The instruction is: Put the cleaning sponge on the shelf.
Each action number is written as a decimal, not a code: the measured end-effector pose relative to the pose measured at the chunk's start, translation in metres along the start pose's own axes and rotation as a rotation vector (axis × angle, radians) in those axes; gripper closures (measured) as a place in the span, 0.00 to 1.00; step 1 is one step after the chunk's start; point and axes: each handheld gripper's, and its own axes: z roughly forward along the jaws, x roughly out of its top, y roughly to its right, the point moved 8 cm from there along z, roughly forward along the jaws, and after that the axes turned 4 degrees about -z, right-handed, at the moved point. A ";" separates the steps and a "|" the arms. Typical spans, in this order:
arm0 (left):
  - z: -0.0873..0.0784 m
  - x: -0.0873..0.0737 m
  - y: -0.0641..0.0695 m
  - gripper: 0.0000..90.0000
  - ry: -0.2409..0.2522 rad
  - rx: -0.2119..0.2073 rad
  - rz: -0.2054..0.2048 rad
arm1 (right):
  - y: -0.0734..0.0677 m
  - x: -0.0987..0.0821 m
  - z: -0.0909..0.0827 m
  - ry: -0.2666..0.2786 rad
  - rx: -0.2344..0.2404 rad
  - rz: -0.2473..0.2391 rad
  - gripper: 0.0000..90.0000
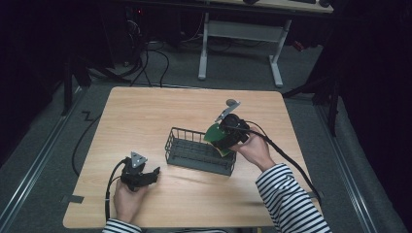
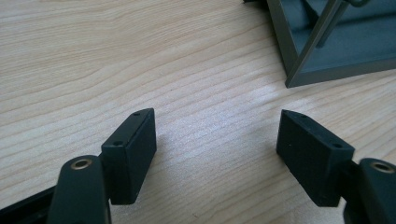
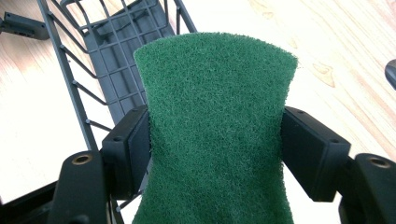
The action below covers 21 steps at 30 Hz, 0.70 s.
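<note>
A dark wire basket stands at the middle of the wooden table. My right gripper is shut on a green scouring sponge with a yellow underside, held over the basket's right end. In the right gripper view the green sponge is pinched between both pads, bulging above them, with the basket behind it. My left gripper rests low near the table's front left, open with nothing between its pads; a corner of the basket lies ahead of it to the right.
A small grey object lies on the table behind the right gripper. Black cables trail from both grippers. A white desk frame stands on the floor beyond the table. Bare wood stretches across the table's left and far parts.
</note>
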 end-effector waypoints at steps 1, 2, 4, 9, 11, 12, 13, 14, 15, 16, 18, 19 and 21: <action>0.000 0.000 0.000 0.33 0.001 0.001 0.000 | -0.001 0.000 0.001 -0.004 0.004 0.000 0.33; 0.000 0.000 0.000 0.33 0.001 0.001 0.000 | -0.001 0.000 0.002 -0.007 0.000 -0.007 0.33; 0.000 0.000 0.000 0.33 0.000 0.001 0.000 | -0.003 -0.001 0.004 -0.007 -0.005 -0.017 0.33; 0.000 0.000 0.000 0.33 0.001 0.000 0.000 | -0.007 -0.002 0.004 -0.015 0.003 -0.033 0.31; 0.000 0.000 0.000 0.33 0.001 0.000 0.000 | -0.009 -0.002 0.005 -0.019 0.009 -0.044 0.31; 0.000 0.000 0.000 0.33 0.001 0.000 0.000 | -0.010 -0.003 0.005 -0.026 0.009 -0.047 0.31; 0.000 0.000 0.000 0.33 0.001 0.001 0.000 | -0.011 -0.004 0.006 -0.030 0.010 -0.048 0.30; 0.000 0.000 0.000 0.33 0.001 0.000 0.000 | -0.011 -0.004 0.006 -0.033 0.008 -0.052 0.30; 0.000 0.000 0.000 0.33 0.001 0.000 0.000 | -0.012 -0.004 0.006 -0.033 0.011 -0.051 0.30; 0.000 0.000 0.000 0.33 0.001 0.000 0.000 | -0.012 -0.004 0.007 -0.031 0.013 -0.052 0.30; 0.000 0.000 0.000 0.33 0.001 0.000 0.000 | -0.013 -0.004 0.007 -0.032 0.015 -0.053 0.30; 0.000 0.000 0.000 0.32 0.001 0.001 0.001 | -0.015 -0.004 0.008 -0.031 0.022 -0.052 0.30; 0.000 0.000 0.000 0.32 0.001 0.000 0.001 | -0.016 -0.005 0.009 -0.041 0.020 -0.057 0.31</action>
